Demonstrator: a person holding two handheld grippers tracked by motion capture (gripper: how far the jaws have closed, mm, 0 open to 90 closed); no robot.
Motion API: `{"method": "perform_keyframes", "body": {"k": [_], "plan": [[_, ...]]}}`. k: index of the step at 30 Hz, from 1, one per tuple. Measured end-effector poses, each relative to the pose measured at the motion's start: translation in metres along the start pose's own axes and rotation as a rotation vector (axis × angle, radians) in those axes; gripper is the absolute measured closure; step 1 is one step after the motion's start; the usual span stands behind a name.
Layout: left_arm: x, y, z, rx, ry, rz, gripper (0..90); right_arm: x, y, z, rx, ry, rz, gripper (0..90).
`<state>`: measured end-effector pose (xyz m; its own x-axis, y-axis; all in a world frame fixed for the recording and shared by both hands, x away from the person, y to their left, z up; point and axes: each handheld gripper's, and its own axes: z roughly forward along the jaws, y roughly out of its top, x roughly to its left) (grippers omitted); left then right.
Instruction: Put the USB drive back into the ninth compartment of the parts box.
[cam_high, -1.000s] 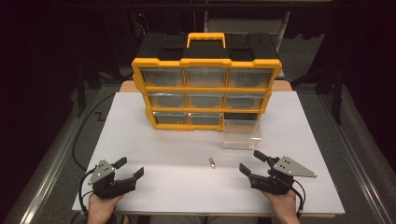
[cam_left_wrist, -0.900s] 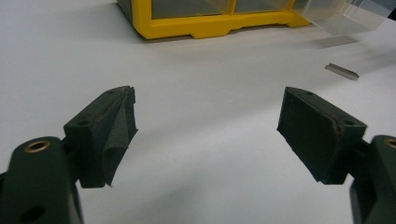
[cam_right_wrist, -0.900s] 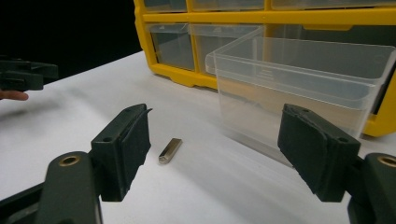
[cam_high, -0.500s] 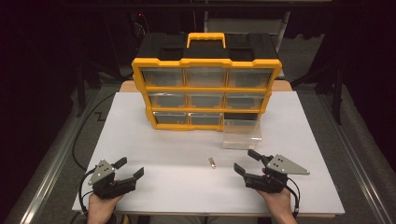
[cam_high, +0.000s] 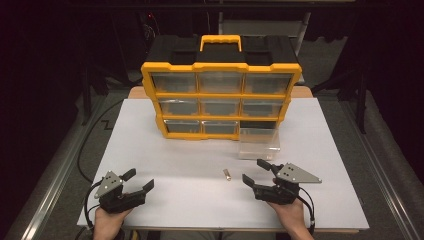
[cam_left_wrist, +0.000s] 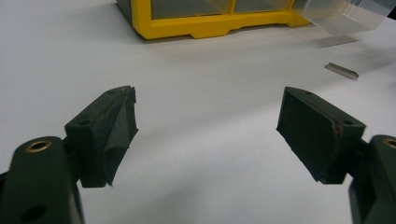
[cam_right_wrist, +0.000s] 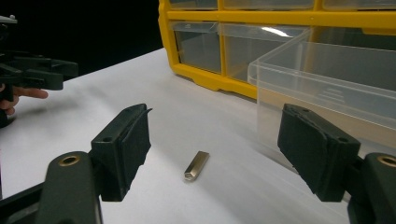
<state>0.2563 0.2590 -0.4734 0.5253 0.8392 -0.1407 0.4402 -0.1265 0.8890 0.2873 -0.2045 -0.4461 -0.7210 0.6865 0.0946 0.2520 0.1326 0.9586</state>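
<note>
— Where is the small metal bit (cam_high: 227, 174)?
— Near the table's (cam_high: 150, 150) front edge, just left of and ahead of the right gripper (cam_high: 260, 174), jaws spread wide, empty. Long axis points roughly away toward the yellow drawer organizer (cam_high: 221, 100). Clear drawer (cam_high: 258, 143) just beyond.
— Left gripper (cam_high: 140, 181)?
— Also spread, empty, well apart. No readable writing.

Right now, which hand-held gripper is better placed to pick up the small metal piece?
Right. The right hand-held gripper is open, close to the metal piece, facing it. The left hand-held gripper sits far across the table.
</note>
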Motion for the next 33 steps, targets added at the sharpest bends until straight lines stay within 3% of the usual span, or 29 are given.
{"method": "perform_keyframes", "body": {"k": [26, 32, 33], "plan": [[0.000, 0.000, 0.000, -0.001, -0.007, 0.003, 20.7, 0.012, 0.010, 0.039, 0.065, 0.058, -0.019, 27.0], [0.000, 0.000, 0.000, 0.000, -0.007, 0.002, 20.7, 0.014, 0.012, 0.047, 0.103, 0.078, -0.018, 29.4], [0.000, 0.000, 0.000, 0.000, -0.007, 0.002, 20.7, 0.013, 0.013, 0.049, 0.129, 0.080, -0.017, 31.2]]}}
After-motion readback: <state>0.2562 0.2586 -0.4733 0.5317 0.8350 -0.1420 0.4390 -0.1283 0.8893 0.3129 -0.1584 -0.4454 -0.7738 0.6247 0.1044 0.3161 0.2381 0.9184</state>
